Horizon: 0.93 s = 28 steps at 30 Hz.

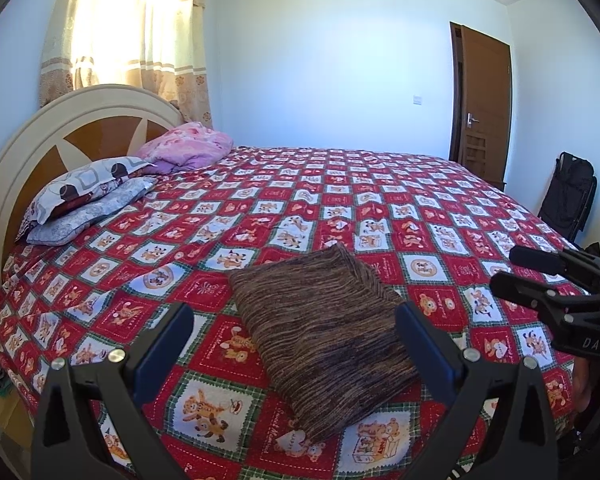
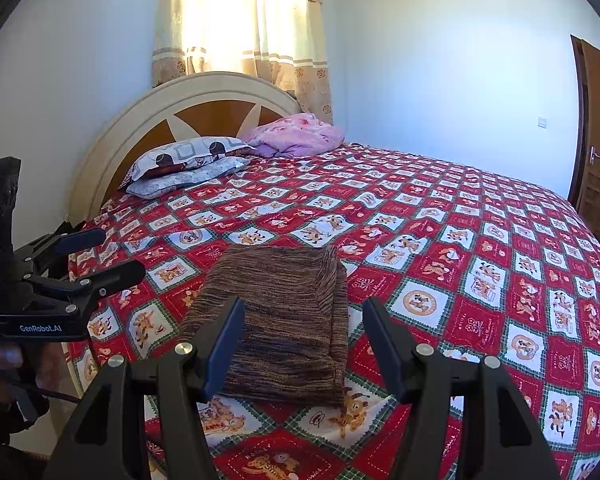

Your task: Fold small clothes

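Left wrist view first, and the left gripper (image 1: 294, 344) hangs just above the bedspread (image 1: 440, 216) with its jaws spread wide and nothing between the pads. The brown striped garment (image 1: 324, 336) lies in the lower centre of the frame, already a neat folded rectangle, flat on the red patchwork cover. Over at the right edge, the right gripper (image 1: 504, 268) pokes in from the side, clear of the cloth. Switch to the right wrist view: the right gripper (image 2: 304, 344) has its jaws parted too, empty, with the brown striped garment (image 2: 276, 320) sitting low and centre, partly behind the blue pads, and the left gripper (image 2: 112, 256) at the left edge, also open. Pillows (image 2: 188, 168) and a pink blanket (image 2: 296, 136) sit well apart, up by the headboard. By my read the fold looks done, or one last halving remains. The risk from here: a pad coming in low could snag only the top layer and peel the stack apart, or pinch the bedspread along with it and drag the whole bundle crooked. Uneven grips from the two sides would skew the edges.
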{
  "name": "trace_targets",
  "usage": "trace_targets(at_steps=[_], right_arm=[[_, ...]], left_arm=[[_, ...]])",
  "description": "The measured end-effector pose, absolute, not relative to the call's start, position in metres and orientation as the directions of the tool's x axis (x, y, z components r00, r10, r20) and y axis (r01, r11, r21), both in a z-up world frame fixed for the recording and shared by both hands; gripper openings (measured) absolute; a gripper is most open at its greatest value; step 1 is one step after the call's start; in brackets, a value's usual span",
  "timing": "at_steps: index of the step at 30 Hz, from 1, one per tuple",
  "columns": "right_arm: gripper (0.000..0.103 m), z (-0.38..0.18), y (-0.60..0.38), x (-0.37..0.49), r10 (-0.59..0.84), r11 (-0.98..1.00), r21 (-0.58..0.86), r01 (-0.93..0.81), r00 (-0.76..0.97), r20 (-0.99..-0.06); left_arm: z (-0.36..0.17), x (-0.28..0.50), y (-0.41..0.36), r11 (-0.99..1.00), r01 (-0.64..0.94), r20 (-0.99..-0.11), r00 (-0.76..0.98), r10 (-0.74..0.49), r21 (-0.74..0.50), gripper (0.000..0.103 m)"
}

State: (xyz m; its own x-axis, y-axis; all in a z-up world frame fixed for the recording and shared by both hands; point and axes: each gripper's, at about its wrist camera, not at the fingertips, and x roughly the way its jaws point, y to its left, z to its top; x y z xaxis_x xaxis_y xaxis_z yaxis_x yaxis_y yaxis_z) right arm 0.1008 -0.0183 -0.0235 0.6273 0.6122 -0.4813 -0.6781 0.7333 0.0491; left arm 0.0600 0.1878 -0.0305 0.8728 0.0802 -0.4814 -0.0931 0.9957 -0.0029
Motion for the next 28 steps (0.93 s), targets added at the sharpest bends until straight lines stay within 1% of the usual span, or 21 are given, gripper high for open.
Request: trace_targets(at_steps=[10,19,22,28], right_arm=[[0.063,-0.018,-0.02,0.096,0.62,0.731,0.045,-0.681,0.634,-0.463],[0.063,-0.018,-0.017,0.091,0.624,0.724,0.041,-0.689,0.629,-0.464],[0.063,-0.018,-0.016,0.089,0.626,0.72,0.037,-0.692,0.627,-0.463],[0.063,-0.02,-0.015,0.09,0.629,0.716,0.038,-0.697,0.62,-0.47]], left_arm=[[-0.023,0.057,0.187,0.992,-0.124,-0.456,0.881,0.124,0.031,0.103],[-0.019,0.055,0.202,0.983,-0.183,-0.45,0.877,0.166,0.006,0.103],[-0.019,0.053,0.208,0.982,-0.19,-0.447,0.879,0.163,-0.015,0.103],[-0.021,0.054,0.206,0.982,-0.187,-0.437,0.883,0.172,0.008,0.103]])
